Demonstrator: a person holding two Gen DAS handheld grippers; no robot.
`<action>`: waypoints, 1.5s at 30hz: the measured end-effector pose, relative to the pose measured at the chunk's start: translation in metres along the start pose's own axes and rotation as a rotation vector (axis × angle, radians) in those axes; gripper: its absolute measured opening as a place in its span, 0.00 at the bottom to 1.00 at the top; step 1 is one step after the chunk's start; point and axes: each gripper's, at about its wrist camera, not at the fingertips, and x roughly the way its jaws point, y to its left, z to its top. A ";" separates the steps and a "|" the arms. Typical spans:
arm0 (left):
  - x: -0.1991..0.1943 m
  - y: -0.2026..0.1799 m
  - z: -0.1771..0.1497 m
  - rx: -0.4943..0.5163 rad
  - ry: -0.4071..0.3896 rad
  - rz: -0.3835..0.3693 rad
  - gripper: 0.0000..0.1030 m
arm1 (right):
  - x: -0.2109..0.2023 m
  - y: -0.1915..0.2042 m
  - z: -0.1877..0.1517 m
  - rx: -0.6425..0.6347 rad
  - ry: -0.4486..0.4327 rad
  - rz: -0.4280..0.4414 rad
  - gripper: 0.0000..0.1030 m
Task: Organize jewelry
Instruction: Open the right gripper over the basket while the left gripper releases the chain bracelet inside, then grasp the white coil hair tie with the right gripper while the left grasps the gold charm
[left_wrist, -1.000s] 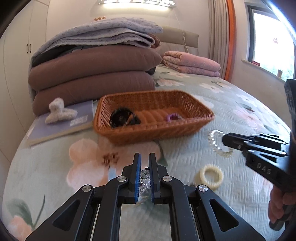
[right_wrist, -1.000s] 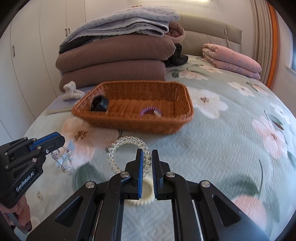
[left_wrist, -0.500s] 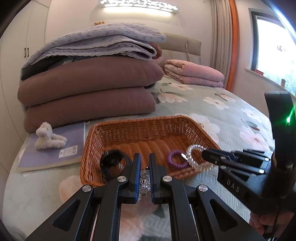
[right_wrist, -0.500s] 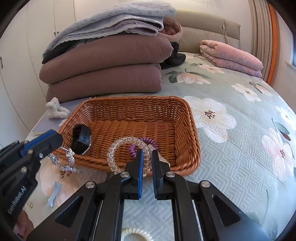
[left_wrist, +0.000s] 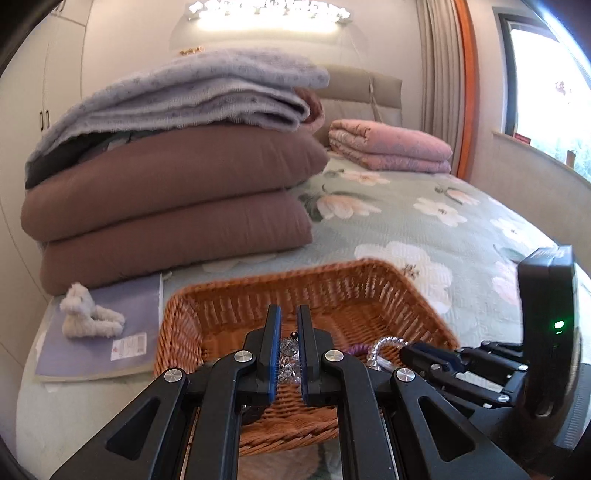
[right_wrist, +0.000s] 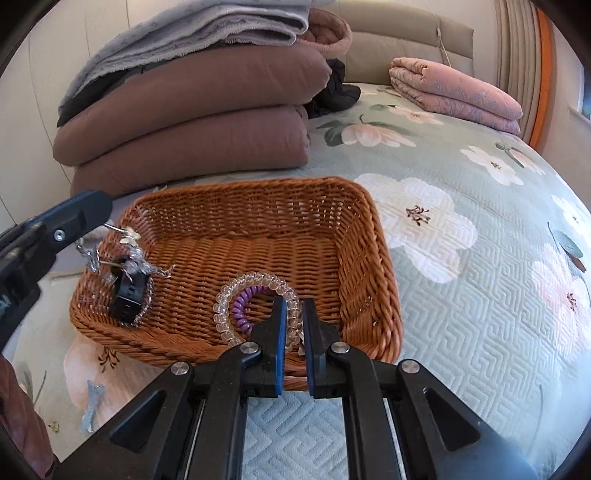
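Both grippers — left (left_wrist: 287, 354) clamping silver jewelry (right_wrist: 135, 258), right (right_wrist: 294, 325) clamping clear bracelet (right_wrist: 255, 277) — now above basket (right_wrist: 373, 236).

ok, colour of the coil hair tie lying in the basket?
Purple coil hair tie; clearest in the right wrist view.

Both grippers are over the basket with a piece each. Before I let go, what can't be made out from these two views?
- Silver jewelry in the left gripper, left wrist view: mostly hidden between the fingers; its type is unclear.
- Basket floor, left wrist view: near half covered by both grippers.
- Clear coil band, right wrist view: the right gripper hides its gripped part.
- Small blue piece on the bedspread, right wrist view: too small to identify.
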 end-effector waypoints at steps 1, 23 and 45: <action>0.007 0.002 -0.005 -0.012 0.023 -0.003 0.08 | 0.002 0.000 0.000 -0.001 0.004 -0.002 0.09; 0.046 0.008 -0.041 -0.024 0.155 0.053 0.10 | 0.020 -0.005 -0.001 -0.010 0.038 -0.033 0.10; -0.053 0.035 -0.069 -0.023 0.030 0.074 0.47 | -0.053 -0.003 -0.029 -0.030 -0.109 0.004 0.36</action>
